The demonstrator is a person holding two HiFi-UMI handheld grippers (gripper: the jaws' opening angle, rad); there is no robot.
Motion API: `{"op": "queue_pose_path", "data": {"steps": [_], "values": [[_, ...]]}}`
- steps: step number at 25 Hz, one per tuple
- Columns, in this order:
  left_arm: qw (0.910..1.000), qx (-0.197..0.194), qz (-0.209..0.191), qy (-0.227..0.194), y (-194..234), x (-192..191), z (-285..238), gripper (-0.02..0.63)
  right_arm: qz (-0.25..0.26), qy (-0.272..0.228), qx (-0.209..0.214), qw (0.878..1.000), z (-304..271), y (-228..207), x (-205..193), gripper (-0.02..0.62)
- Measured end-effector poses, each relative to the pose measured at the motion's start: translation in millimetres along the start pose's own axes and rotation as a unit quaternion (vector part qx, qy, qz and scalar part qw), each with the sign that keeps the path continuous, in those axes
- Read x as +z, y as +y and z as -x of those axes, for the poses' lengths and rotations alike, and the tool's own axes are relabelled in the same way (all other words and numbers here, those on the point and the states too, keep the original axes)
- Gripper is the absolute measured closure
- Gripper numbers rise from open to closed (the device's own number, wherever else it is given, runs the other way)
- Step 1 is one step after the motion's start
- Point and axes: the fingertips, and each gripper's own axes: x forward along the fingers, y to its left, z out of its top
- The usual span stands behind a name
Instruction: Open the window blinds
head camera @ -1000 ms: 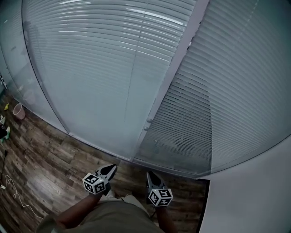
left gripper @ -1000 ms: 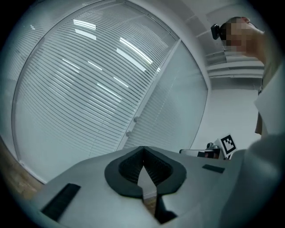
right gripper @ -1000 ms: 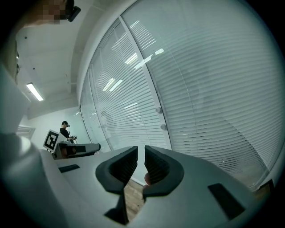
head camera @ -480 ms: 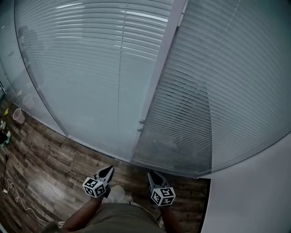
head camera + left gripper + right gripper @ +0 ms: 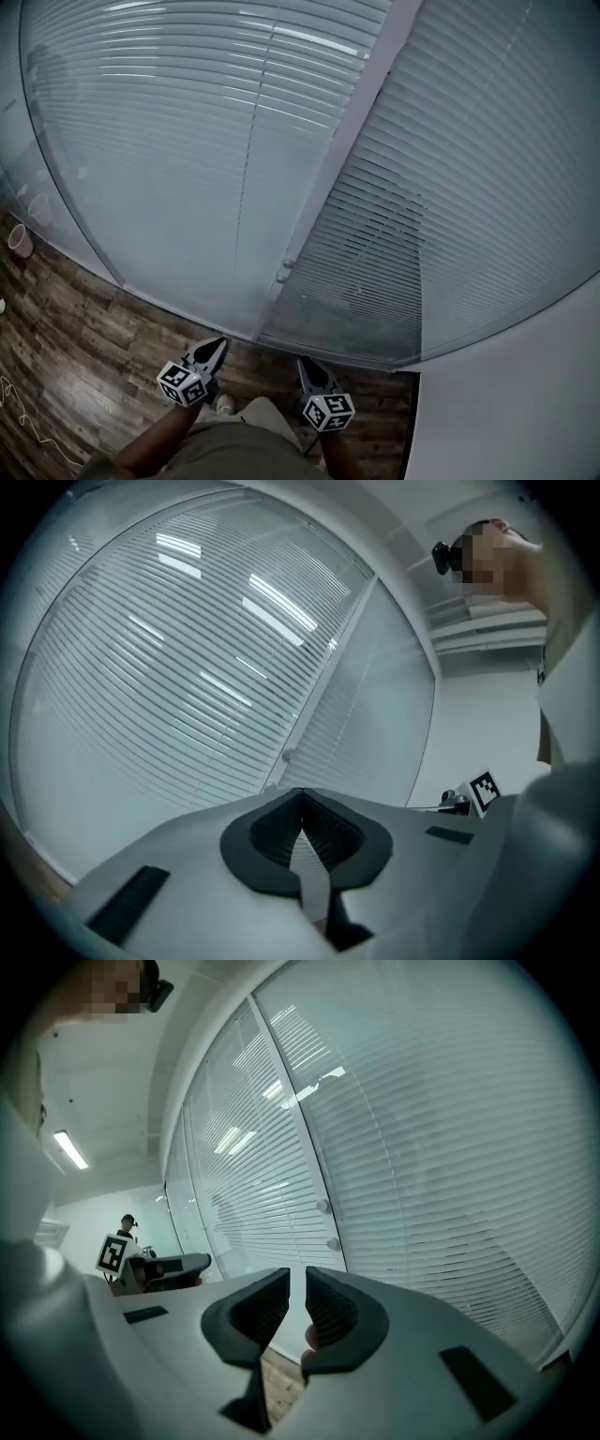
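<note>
Head view: both grippers low at the bottom edge, held near the person's body, well short of the glass, so this reads as approach and nothing is engaged yet. The window blinds (image 5: pixel 169 141) fill the frame ahead on both sides of a pale upright frame post (image 5: pixel 349 131), slats lying near flat and closed. They seem to sit behind glass, since ceiling lights reflect off the surface. Two small knobs (image 5: pixel 284 272) sit low on the post; my guess is these are the control to reach, which would explain both tools aiming at that seam. Left gripper (image 5: pixel 217 345) has its jaws together at the tips with nothing in them, confirmed in the left gripper view, where it points about level at the post. Right gripper (image 5: pixel 306 366) has its jaws a narrow slit apart and empty; the right gripper view shows it tipped a little down with the knobs just above the tips. Probably the right one is meant for the knob, and its jaws would need to widen first. Wood floor (image 5: pixel 75 319) below, a cup (image 5: pixel 19 239) far left, not relevant.
</note>
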Motion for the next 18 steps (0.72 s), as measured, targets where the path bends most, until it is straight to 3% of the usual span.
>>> {"op": "queue_pose_path", "data": {"steps": [5, 12, 18], "values": [[0.9999, 0.006, 0.016, 0.0, 19, -3, -20, 0.592, 0.014, 0.013, 0.008, 1.0, -20, 2, -7, 0.541], [0.9995, 0.009, 0.03, -0.006, 4, -6, -18, 0.591, 0.009, 0.012, 0.024, 1.0, -10, 0, -3, 0.541], [0.9998, 0.008, 0.016, 0.0, -10, -10, -34, 0.591, 0.019, 0.02, 0.037, 0.999, -12, -38, 3, 0.543]]}}
